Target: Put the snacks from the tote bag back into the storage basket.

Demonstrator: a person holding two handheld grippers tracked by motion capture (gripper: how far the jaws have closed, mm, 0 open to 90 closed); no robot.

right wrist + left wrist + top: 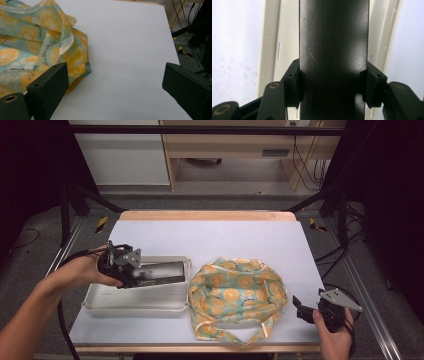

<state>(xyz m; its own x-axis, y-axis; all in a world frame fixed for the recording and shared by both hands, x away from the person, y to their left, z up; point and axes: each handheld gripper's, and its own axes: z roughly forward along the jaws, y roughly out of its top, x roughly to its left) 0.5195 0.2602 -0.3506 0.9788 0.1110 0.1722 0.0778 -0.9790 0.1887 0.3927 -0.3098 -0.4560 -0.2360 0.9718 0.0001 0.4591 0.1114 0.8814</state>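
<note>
Black box clamped over the tray — bag waiting alongside

Nearest us, the right gripper sits at the table's front right corner, jaws spread wide with nothing between them, just beside the orange-print bag. Farther left, the left gripper has both pads pressed on the long black box — it lies lengthwise above the white tray, the bag slumped just right of that tray.

High view overhead, forward-down; gripper views close: tray, bag.
</note>
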